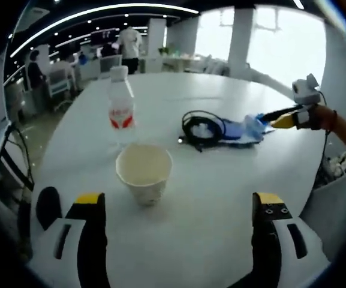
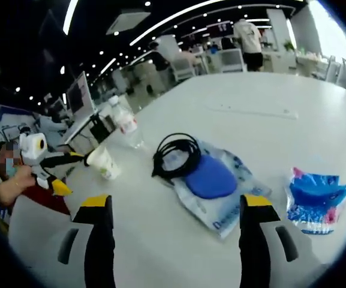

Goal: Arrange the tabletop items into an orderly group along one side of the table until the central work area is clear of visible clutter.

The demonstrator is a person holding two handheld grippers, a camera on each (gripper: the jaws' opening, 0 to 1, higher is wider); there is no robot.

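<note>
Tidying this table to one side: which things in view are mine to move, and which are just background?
To move:
- paper cup
- water bottle
- coiled black cable
- clear packet with a blue pad
- small blue packet

Background:
- white table itself
- chairs and desks beyond the table
- people standing at the far end

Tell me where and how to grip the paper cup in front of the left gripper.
Grip the paper cup across its side wall, probably just below the rim, coming in level from the near side where the left gripper already faces it with jaws open. It stands upright and open-topped, tapering toward the base, so a mid-to-upper hold should resist slipping. Squeeze lightly; thin paper likely buckles. The water bottle stands behind it, apart.
</note>
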